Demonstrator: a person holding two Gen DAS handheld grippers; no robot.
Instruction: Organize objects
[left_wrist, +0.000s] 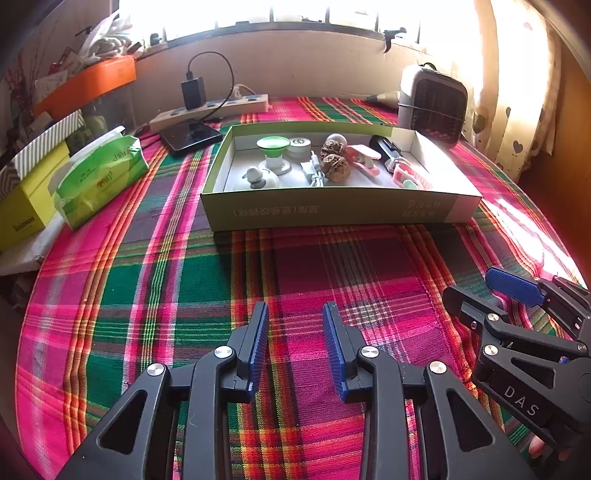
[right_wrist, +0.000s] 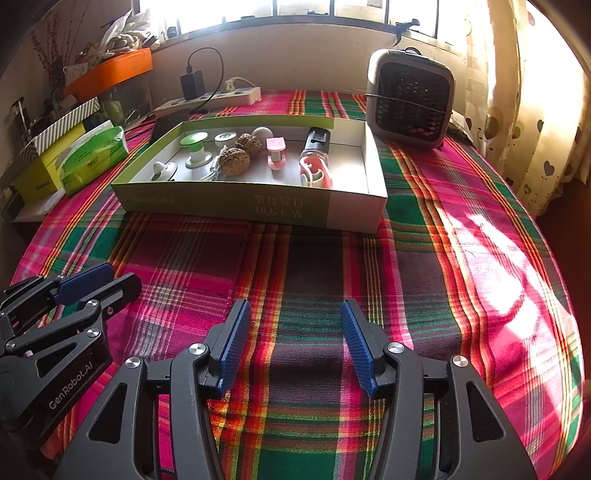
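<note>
Both the left gripper (left_wrist: 295, 314) and right gripper (right_wrist: 295, 314) hang with jaws open and empty, near the box (right_wrist: 255, 201). The walnuts (right_wrist: 234, 160) inside look hard, light and bumpy. Pinch one across its round middle.

Both my grippers hover side by side, jaws apart and empty.

My left gripper (left_wrist: 295, 314) points straight ahead with a clear gap between its blue ribbed pads (left_wrist: 258, 343). My right gripper (right_wrist: 295, 314) sits just beside it, angled slightly inward, its blue pads (right_wrist: 356, 343) spread wider, nothing between them.
</note>
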